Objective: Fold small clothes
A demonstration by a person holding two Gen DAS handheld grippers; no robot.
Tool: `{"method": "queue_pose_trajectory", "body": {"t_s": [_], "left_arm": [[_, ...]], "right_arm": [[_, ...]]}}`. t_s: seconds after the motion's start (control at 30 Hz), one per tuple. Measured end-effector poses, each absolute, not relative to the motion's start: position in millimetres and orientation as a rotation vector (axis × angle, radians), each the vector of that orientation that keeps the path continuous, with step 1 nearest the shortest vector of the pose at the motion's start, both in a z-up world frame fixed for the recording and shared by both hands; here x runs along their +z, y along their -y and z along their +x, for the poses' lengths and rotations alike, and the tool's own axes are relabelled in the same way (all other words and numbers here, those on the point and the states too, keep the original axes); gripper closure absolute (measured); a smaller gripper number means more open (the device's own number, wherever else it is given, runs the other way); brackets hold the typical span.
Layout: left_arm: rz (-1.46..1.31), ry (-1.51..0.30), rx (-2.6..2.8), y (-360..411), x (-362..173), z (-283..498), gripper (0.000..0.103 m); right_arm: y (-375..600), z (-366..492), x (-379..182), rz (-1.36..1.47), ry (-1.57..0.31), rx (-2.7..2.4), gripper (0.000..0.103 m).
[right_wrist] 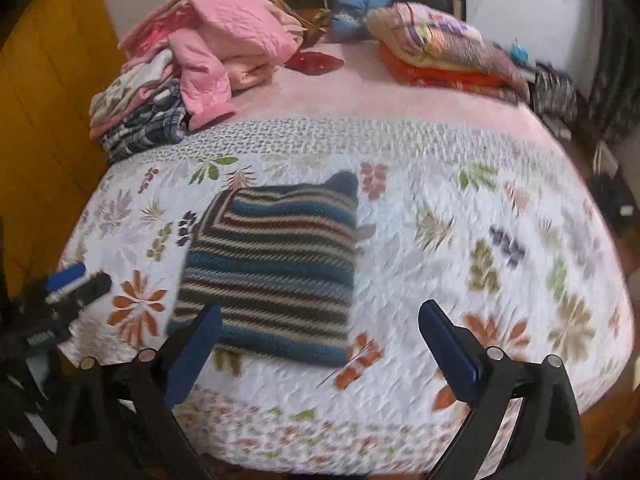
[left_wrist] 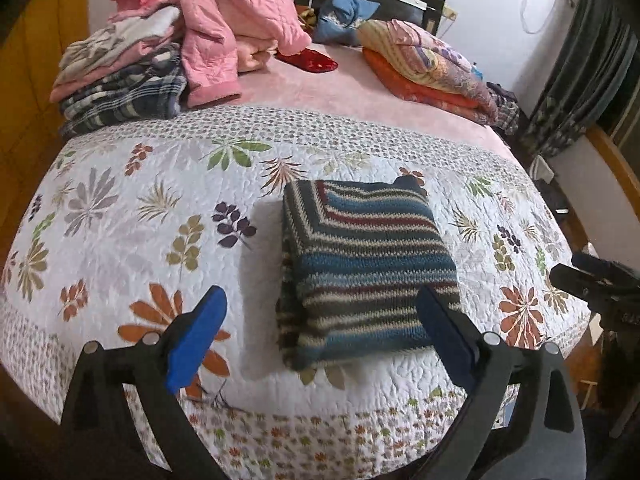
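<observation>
Striped knit sweater [left_wrist: 366, 268] lies folded into a square on the floral quilt [left_wrist: 120, 216], near its front edge. Left gripper [left_wrist: 320, 332] hangs above it, fingers spread, empty. Right gripper [right_wrist: 320, 340] likewise spread and empty; its view is blurred, height apparently similar.

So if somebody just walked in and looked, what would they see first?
Probably the striped sweater, folded into a neat square in the middle of the flowery quilt. Then the big messy pile of pink clothes at the far left of the bed, and the folded blankets at the far right. Up close, the left gripper and the right gripper are both open and hold nothing.
</observation>
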State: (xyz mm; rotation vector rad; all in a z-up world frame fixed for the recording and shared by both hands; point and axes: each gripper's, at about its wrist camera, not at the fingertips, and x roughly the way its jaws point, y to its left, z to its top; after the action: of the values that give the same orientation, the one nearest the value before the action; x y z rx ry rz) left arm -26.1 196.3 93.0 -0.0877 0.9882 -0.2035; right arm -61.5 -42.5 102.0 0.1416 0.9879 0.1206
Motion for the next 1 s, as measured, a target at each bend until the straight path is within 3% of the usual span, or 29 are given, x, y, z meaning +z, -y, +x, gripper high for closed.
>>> {"method": "queue_pose_trajectory", "body": {"t_s": [0.3,1.0], "left_arm": [[-0.077,-1.113,-0.185,-192,48,-54,0.008],[0.033,-1.065,-0.154,-188,60,-65,0.008]], "right_arm": [[47,-88,99,0.199,-0.981,0.087,0.004],[17,-104,45,0.174,-1.128,0.046,0.004]]}}
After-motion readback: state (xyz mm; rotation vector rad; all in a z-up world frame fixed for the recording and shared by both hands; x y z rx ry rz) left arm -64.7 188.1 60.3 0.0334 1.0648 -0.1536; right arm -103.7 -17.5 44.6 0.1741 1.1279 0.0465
